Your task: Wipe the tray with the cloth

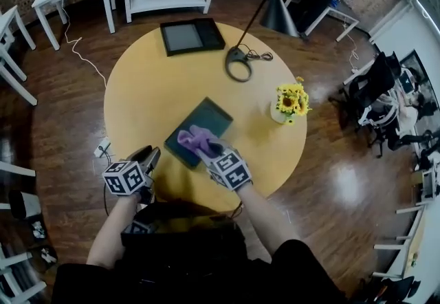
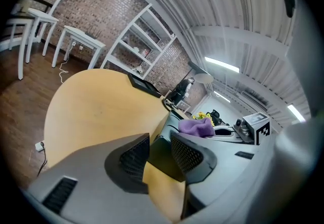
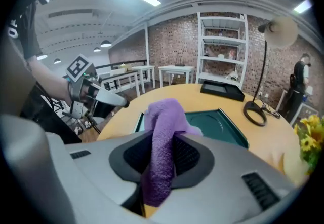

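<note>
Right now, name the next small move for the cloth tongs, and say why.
Probably lower the right tongs and drag toward the far rim: they pinch the purple cloth over the near end of the green tray, most of its surface ahead.

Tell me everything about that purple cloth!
The purple cloth looks soft and fuzzy, like a towel. It is bunched up and pinched between the right tool's jaws, one end hanging below them. Its puffy top sits over the near end of the dark green tray on the round yellow table.
</note>
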Demonstrator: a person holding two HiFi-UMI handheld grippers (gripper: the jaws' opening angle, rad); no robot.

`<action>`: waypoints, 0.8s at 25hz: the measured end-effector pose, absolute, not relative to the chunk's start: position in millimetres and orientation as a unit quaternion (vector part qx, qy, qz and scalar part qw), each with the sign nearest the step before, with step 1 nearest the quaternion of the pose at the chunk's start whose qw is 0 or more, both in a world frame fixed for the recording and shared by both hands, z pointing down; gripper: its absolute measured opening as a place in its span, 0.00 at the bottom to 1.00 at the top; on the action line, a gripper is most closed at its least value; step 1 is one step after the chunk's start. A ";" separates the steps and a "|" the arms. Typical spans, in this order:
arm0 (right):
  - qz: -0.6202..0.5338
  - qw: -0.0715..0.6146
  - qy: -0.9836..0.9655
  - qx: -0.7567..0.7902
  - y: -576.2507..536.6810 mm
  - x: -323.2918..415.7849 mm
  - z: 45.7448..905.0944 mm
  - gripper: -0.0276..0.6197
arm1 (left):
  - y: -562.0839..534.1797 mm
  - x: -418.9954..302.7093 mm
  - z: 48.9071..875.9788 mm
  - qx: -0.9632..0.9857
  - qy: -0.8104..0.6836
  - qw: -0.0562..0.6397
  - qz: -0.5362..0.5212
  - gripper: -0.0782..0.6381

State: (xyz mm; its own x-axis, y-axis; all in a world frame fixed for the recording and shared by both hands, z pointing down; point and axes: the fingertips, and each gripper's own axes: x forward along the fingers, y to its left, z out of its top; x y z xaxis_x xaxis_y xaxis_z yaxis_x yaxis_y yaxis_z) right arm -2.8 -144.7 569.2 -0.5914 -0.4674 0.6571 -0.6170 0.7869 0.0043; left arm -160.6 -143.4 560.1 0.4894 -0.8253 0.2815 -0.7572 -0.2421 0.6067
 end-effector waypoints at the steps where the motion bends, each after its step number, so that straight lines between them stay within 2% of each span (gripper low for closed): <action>1: 0.103 0.320 -0.893 0.298 -149.0 -17.9 559.2 0.19 | -142.8 -169.7 559.2 0.781 -0.511 0.356 -0.054 0.28; 6: 0.081 0.298 -0.916 0.256 -161.6 -98.2 540.3 0.19 | -137.1 -213.8 558.4 0.756 -0.544 0.356 -0.078 0.28; 11: 0.045 0.419 -0.874 0.243 -147.5 -111.7 604.8 0.23 | -126.3 -241.0 560.6 0.736 -0.566 0.360 -0.091 0.28; 14: -0.001 0.405 -0.879 0.252 -139.3 -107.5 594.5 0.23 | -121.0 -244.0 562.4 0.731 -0.569 0.365 -0.089 0.28; 20: 0.068 0.372 -0.887 0.265 -115.1 -87.3 606.8 0.23 | -119.9 -226.3 574.0 0.740 -0.552 0.377 -0.076 0.28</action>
State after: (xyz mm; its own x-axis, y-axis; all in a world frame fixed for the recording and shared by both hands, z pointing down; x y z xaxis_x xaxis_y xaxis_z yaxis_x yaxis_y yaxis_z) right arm -87.3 -115.1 606.8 -0.5833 -0.4187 0.6960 -0.5200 0.8508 0.0761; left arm -226.3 -119.9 574.0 0.3785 -0.8744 0.3036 -0.7596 -0.1060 0.6417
